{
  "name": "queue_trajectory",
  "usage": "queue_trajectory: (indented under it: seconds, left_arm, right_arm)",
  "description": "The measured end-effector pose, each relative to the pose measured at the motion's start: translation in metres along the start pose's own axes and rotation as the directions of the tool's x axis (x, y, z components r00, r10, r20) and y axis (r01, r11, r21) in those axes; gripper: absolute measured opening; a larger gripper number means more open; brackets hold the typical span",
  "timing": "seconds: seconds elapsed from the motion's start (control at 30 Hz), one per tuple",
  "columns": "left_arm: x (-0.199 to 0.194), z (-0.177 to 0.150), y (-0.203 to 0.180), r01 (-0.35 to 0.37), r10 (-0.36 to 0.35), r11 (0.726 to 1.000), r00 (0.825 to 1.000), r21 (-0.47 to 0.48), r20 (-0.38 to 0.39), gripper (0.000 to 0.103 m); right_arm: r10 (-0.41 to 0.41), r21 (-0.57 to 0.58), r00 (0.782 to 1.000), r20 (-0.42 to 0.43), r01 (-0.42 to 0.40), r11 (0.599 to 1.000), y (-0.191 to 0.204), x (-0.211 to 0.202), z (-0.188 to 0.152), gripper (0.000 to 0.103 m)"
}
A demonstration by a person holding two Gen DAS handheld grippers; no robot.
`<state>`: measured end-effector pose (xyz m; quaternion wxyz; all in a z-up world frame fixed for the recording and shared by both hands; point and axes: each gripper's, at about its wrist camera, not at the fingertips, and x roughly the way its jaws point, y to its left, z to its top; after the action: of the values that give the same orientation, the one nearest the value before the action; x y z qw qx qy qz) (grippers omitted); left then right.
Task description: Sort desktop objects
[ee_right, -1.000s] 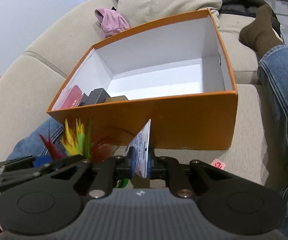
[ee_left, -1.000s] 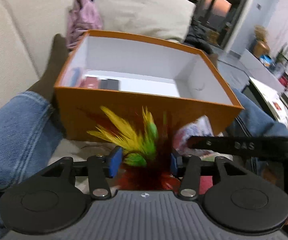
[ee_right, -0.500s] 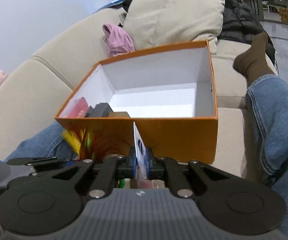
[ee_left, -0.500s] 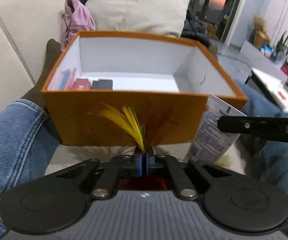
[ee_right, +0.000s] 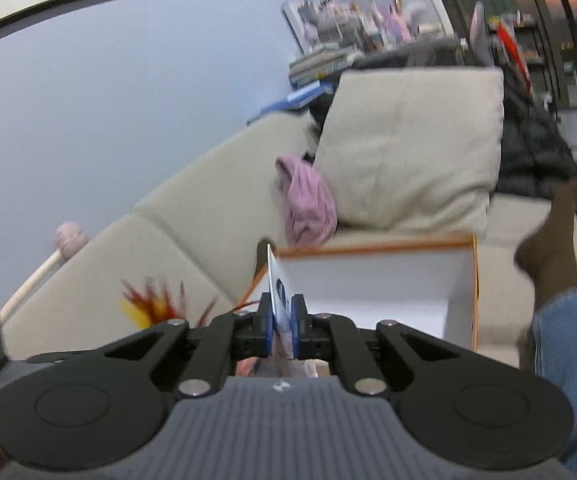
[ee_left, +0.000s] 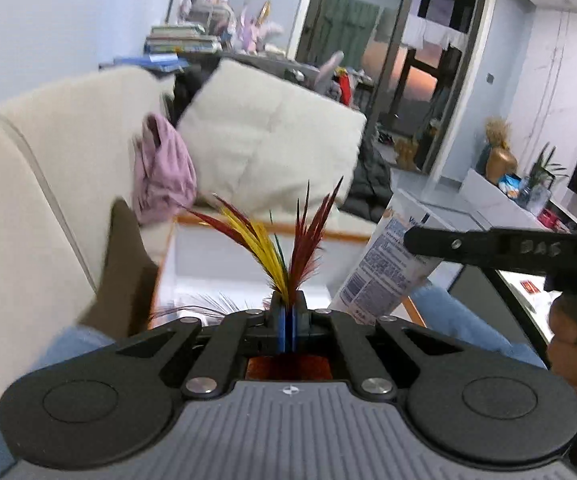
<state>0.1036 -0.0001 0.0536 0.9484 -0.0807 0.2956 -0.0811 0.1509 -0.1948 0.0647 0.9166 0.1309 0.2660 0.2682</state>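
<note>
Two grippers: each is closed on its own item, both raised in front of the orange box, which serves as the landmark.
Left gripper (ee_left: pixel 287 322): jaws pinched tight on the quills of a feather bundle (ee_left: pixel 284 240); blue pads nearly meet.
Feather bundle: red, yellow and a little green, fanning upward from the left jaws, standing in front of the orange box's open white interior; in the right wrist view it shows as a blurred red-and-yellow burst (ee_right: pixel 150 304) to the left of the box.
Right gripper (ee_right: pixel 282 322): jaws nearly shut on a thin printed packet (ee_right: pixel 276 288), gripped edge-on.
Printed packet: white with blue print and a barcode, held upright; in the left wrist view its flat face (ee_left: pixel 384 272) shows at the right edge of the box, with the right gripper's black finger (ee_left: pixel 488 246) crossing it.
Orange box (ee_right: pixel 372 280): open-topped, white inside, orange rim, resting on the sofa seat; contents cannot be made out in these views.
Sofa (ee_right: pixel 192 232): beige, carrying the box, its backrest rising to the box's left.
Cushion (ee_right: pixel 412 148): beige, propped directly behind the box.
Pink garment (ee_right: pixel 308 204): crumpled behind the box's rear left corner, touching the cushion.
Brown sock (ee_right: pixel 548 248): on a foot, right of the box in the right wrist view.
Jeans leg (ee_right: pixel 572 368): blue denim, below the sock, right of the box.
</note>
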Motion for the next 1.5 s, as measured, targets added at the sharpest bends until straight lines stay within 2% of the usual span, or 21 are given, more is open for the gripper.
queue_trajectory:
  seconds: [0.07,0.2,0.33,0.5,0.87,1.03,1.07,1.13,1.23,1.33,1.5]
  left_arm:
    - [0.003,0.008,0.002,-0.014,0.014,1.000,1.000,0.002,0.012,0.003]
    - [0.015,0.016,0.008,-0.042,0.042,0.999,0.999,0.008,0.010,0.003]
    - [0.025,0.016,0.015,-0.055,0.055,0.998,0.998,0.005,-0.003,0.003]
    - [0.034,0.012,0.025,-0.065,0.065,0.998,0.998,0.002,-0.020,0.003]
    - [0.049,0.013,0.043,-0.081,0.079,0.997,0.995,-0.021,-0.057,0.003]
    - [0.051,0.013,0.041,-0.068,0.067,0.997,0.995,-0.020,-0.070,0.003]
    - [0.051,0.013,0.040,-0.063,0.062,0.998,0.995,-0.021,-0.073,0.003]
    - [0.050,0.014,0.038,-0.055,0.053,0.998,0.996,-0.019,-0.074,0.003]
    - [0.048,0.021,0.029,-0.032,0.032,0.999,0.997,-0.002,-0.063,0.003]
    - [0.051,0.030,0.012,0.011,-0.009,1.000,0.998,0.026,-0.058,0.003]
    - [0.074,0.041,-0.025,0.115,-0.108,0.991,0.990,0.073,-0.092,0.003]
  right_arm:
    - [-0.028,-0.014,1.000,-0.002,0.028,1.000,-0.001,0.015,0.003,0.009]
    - [-0.095,-0.031,0.993,-0.069,0.093,0.995,-0.009,0.056,-0.010,0.009]
    - [-0.113,-0.007,0.983,-0.147,0.113,0.994,-0.024,0.085,-0.031,0.009]
    - [-0.139,-0.039,0.972,-0.191,0.134,0.990,-0.026,0.104,-0.047,0.009]
    - [-0.129,-0.049,0.952,-0.278,0.120,0.992,-0.016,0.110,-0.064,0.011]
    - [-0.037,0.041,0.943,-0.330,0.053,0.998,-0.023,0.107,-0.062,0.021]
    - [-0.021,0.058,0.943,-0.332,0.043,0.997,-0.025,0.105,-0.061,0.023]
    - [-0.006,0.083,0.946,-0.323,0.035,0.996,-0.028,0.099,-0.057,0.039]
    - [-0.022,0.112,0.965,-0.260,0.053,0.992,-0.039,0.080,-0.046,0.040]
    - [-0.081,0.134,0.978,-0.193,0.109,0.985,-0.052,0.060,-0.037,0.040]
    - [-0.184,0.142,0.974,-0.132,0.203,0.969,-0.070,0.035,-0.032,0.041]
